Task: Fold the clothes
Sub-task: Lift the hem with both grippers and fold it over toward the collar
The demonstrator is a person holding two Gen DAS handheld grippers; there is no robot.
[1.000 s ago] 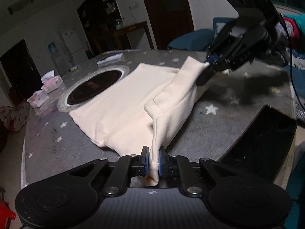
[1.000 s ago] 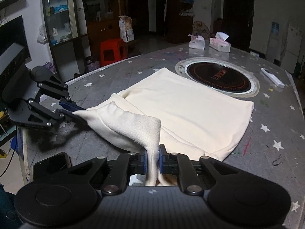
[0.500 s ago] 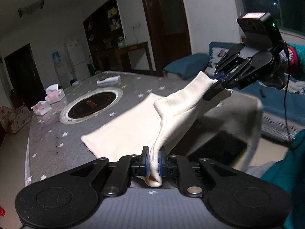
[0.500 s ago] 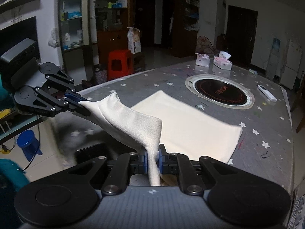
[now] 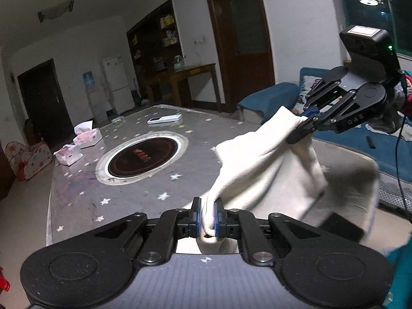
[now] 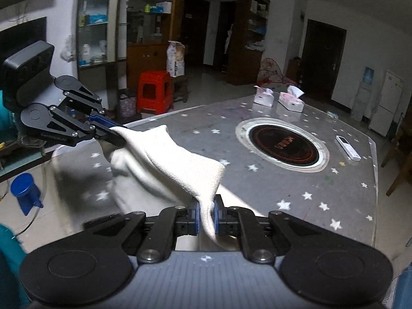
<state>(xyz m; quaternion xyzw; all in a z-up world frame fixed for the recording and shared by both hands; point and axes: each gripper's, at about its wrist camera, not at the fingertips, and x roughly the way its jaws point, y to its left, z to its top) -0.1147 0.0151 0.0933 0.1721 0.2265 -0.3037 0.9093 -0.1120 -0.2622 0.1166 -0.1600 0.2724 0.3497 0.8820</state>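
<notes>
**Q:** What room and surface are shown?

**A:** Dim living room at night; a grey table (image 5: 77,195) printed with white stars. A round black cooktop (image 5: 143,157) with unreadable red lettering is set into it at about 11 o'clock in the left wrist view. Two pink tissue boxes (image 6: 278,99) and a white remote (image 6: 348,148) lie near the far edge.

**Q:** Where is the garment?

**A:** A cream garment (image 5: 260,164) hangs in the air above the table's near edge, stretched between both tools.

**Q:** And the tools?

**A:** The left gripper (image 5: 208,217) pinches one corner; the right gripper (image 6: 206,216) pinches another. "DAS" shows on the right gripper's arm at 2 o'clock.
</notes>
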